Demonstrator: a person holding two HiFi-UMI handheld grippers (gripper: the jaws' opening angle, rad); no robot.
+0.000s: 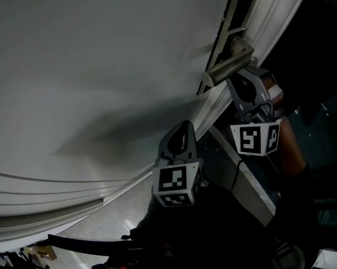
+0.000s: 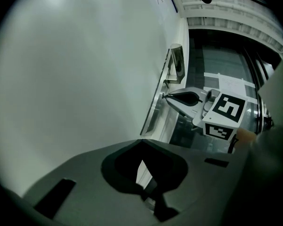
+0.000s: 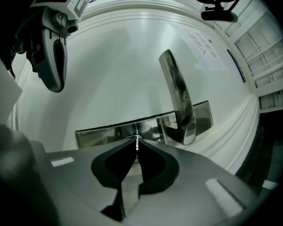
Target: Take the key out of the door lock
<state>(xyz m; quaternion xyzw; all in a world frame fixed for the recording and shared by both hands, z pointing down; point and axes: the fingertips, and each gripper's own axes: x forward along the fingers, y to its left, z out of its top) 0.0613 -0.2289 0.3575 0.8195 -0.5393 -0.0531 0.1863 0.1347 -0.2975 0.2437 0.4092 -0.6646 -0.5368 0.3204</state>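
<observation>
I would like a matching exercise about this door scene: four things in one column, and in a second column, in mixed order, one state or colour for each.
Things:
1. key
2. handle
3. left gripper
4. door

States:
A. plain white
B. shut on nothing, away from the plate
C. pinched in the right gripper
D. shiny metal bar beside the key

Pairs: 1-C, 2-D, 3-B, 4-A
</observation>
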